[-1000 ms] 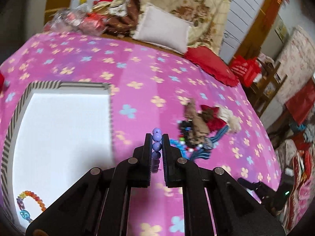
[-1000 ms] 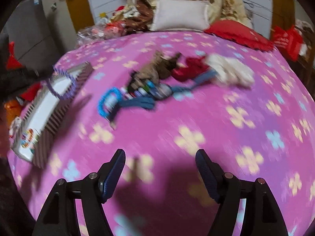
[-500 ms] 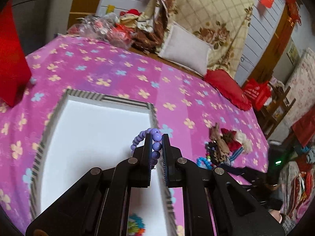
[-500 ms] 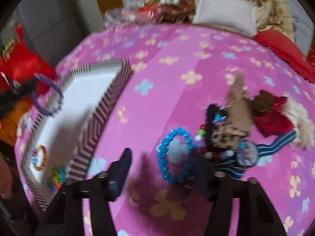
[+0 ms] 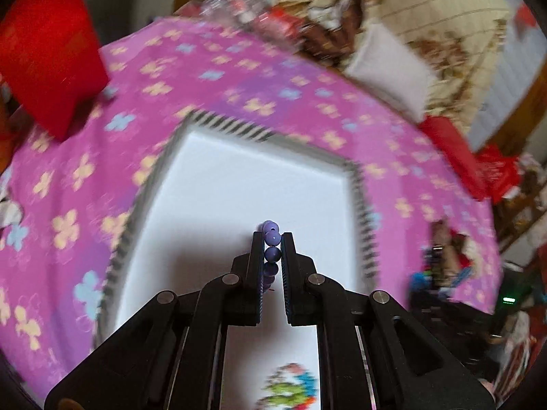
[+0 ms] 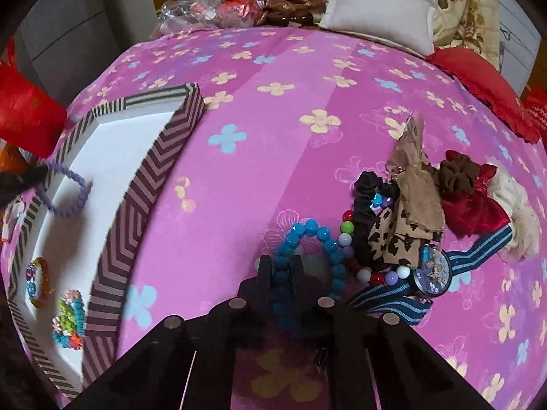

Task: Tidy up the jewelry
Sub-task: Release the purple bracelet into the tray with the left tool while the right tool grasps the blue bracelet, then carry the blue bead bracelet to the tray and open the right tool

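Pinching a purple bead bracelet [image 5: 272, 239], the left gripper [image 5: 272, 249] hung over the white floor of the striped box [image 5: 225, 126], mid-frame. Right gripper [image 6: 282, 273], lower centre, had clamped onto the blue bead bracelet [image 6: 309, 229] lying on the pink floral bedspread [image 6: 273, 136] beside the heap of scrunchies [image 6: 454, 177] and a watch [image 6: 434, 273]. Handling advice: lower purple strand clear of the bracelets [image 6: 68, 311] already stored, release gently; lift blue one straight, avoiding snags.
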The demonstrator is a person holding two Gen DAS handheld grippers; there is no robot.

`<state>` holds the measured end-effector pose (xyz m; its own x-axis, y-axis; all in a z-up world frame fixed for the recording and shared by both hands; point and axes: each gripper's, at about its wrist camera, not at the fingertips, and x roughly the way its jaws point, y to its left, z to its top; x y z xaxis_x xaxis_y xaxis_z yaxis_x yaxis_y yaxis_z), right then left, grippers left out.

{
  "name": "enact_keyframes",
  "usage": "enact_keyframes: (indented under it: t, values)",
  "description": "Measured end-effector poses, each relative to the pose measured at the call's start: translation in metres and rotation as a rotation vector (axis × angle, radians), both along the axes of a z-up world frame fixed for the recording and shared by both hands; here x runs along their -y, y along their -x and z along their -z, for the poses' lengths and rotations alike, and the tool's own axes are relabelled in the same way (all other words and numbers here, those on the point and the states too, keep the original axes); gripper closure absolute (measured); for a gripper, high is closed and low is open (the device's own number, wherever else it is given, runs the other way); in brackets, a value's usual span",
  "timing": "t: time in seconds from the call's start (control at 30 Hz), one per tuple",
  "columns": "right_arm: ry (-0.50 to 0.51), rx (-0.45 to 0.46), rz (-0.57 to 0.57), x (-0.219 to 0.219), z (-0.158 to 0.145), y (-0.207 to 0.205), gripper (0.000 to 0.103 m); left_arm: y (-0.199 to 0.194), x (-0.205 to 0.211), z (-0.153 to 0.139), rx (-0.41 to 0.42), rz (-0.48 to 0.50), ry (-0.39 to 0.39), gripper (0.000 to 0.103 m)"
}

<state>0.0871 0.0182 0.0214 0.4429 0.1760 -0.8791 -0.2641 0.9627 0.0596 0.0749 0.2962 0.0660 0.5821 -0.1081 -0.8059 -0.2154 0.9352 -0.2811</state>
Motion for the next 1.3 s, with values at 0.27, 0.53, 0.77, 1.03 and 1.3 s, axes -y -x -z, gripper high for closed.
enact_keyframes:
  t: [0.27,0.53,0.77,1.03,1.3]
  values:
    - [-0.078,0.065,-0.013,-0.012,-0.051,0.015,0.093,-0.002,-0.032,0.035,-0.179,-0.123,-0.022,0.095]
    - [-0.198,0.042,-0.126,-0.069,-0.085,0.028,0.093,0.012,-0.049,0.027,-0.152,-0.152,0.052,0.095]
    - [-0.164,-0.021,-0.238,-0.147,-0.058,0.034,0.093,0.024,-0.06,0.004,-0.057,-0.122,0.134,0.081]
    - [-0.139,-0.134,-0.353,-0.205,-0.011,0.054,0.093,0.032,-0.092,-0.008,-0.003,-0.213,0.128,0.08]
    - [-0.114,-0.128,-0.391,-0.206,-0.011,0.069,0.052,0.033,-0.104,-0.001,-0.013,-0.231,0.171,0.078]
